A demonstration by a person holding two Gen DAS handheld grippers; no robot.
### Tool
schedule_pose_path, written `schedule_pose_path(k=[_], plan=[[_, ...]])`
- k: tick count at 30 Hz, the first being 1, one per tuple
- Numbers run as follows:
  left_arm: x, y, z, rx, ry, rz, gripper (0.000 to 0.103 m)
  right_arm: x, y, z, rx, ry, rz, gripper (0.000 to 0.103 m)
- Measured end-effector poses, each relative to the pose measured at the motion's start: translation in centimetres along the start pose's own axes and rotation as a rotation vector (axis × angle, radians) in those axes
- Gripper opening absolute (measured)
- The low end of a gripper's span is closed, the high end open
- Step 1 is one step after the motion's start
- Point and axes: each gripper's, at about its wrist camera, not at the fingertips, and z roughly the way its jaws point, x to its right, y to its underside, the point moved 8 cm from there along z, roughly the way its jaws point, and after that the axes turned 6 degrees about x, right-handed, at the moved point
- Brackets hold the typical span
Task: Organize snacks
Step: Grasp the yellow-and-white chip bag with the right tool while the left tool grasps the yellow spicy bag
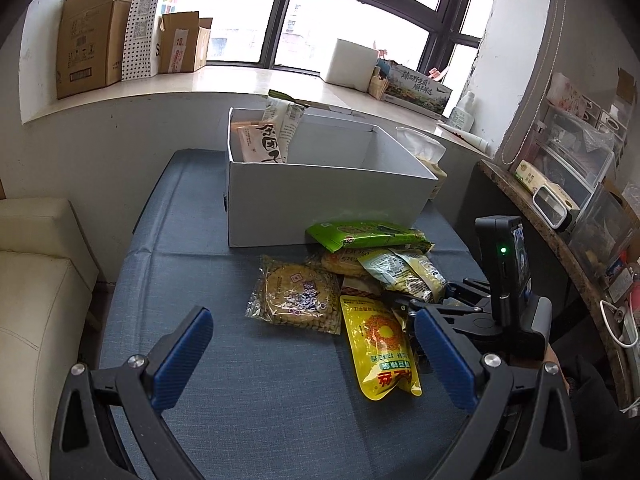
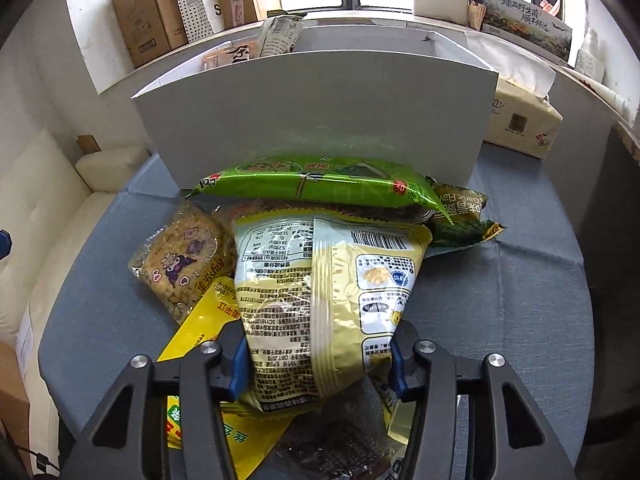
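Note:
A pile of snack packets lies on the blue-cloth table (image 1: 240, 400) in front of an open white box (image 1: 320, 200) that holds two packets (image 1: 262, 140) at its back left. In the right wrist view my right gripper (image 2: 318, 362) is shut on a pale yellow snack bag (image 2: 320, 280), with a blue pad pressed against each side. Around that bag lie a long green packet (image 2: 320, 184), a clear bag of cookies (image 2: 188, 260), a bright yellow bag (image 2: 204, 328) and a dark green bag (image 2: 460, 212). My left gripper (image 1: 310, 328) hangs open above the table, with the bright yellow bag (image 1: 380, 348) beside its right finger.
A tissue box (image 2: 520, 124) stands right of the white box. A cream sofa (image 1: 36, 280) borders the table on the left. Cartons (image 1: 92, 32) line the windowsill behind. A cluttered stone shelf (image 1: 560, 220) runs along the right.

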Motion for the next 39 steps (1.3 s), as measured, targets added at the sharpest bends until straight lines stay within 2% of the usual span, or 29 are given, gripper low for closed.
schedule_pose_path(k=[6, 11, 16, 21, 27, 32, 34, 35, 38, 39], plan=[[0.9, 0.7, 0.8, -0.033, 0.019, 0.027, 0.103, 0.3, -0.3, -2.9, 0.041, -0.025, -0.001, 0.055], [3.1, 2.0, 2.4, -0.078, 0.037, 0.09, 0.103, 1.2, -0.9, -8.0, 0.144, -0.032, 0.035, 0.055], [5.7, 4.1, 5.1, -0.136, 0.034, 0.177, 0.103, 3.2, -0.7, -11.9, 0.2, 0.004, 0.069, 0.055], [8.3, 6.5, 7.8, -0.183, 0.027, 0.266, 0.103, 4.5, 0.2, -13.8, 0.221, 0.03, 0.114, 0.055], [9.8, 9.0, 9.9, -0.249, 0.004, 0.352, 0.103, 5.8, 1.4, -14.4, 0.219, 0.03, 0.166, 0.055], [9.2, 10.0, 11.1, -0.262, -0.115, 0.447, 0.103, 5.5, 1.7, -13.9, 0.209, 0.014, 0.167, 0.055], [8.8, 10.0, 11.4, -0.269, -0.104, 0.429, 0.102, 5.3, 1.9, -13.8, 0.206, 0.01, 0.162, 0.055], [8.7, 9.9, 11.5, -0.271, -0.101, 0.426, 0.101, 5.2, 1.9, -13.7, 0.203, 0.009, 0.159, 0.055], [8.8, 9.6, 11.3, -0.279, -0.052, 0.391, 0.085, 5.0, 1.9, -13.7, 0.201, 0.006, 0.156, 0.055], [8.6, 9.5, 11.4, -0.282, -0.055, 0.387, 0.084, 5.0, 1.9, -13.7, 0.202, 0.007, 0.156, 0.055]])
